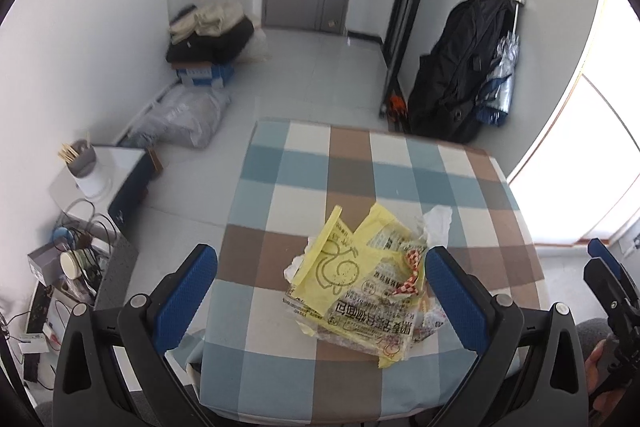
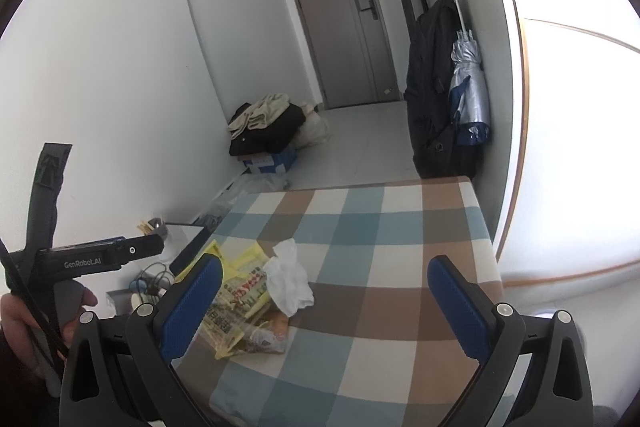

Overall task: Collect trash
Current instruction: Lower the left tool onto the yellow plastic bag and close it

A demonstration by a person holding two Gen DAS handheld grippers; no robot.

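Both grippers hovering over the trash pile, nothing picked up yet

So this looks like the approach step: the wrappers (image 1: 356, 283) sit in a loose heap on the checked table (image 1: 360, 163), lower middle of the left wrist view, with a white tissue (image 2: 289, 277) crumpled on the far side of the heap. The left gripper (image 1: 320, 291) has its fingers wide apart and empty, and the pile shows between them, closer to the right-hand finger. The right gripper (image 2: 324, 303) is spread open too, holding nothing, with the pile off toward the lower left of its view, by its left finger. I'd guess the next move is dropping one gripper down so its fingers straddle a wrapper or the tissue, then pinching. The stuff is thin and floppy, so it probably needs a low, flat grab. No bin is in view.
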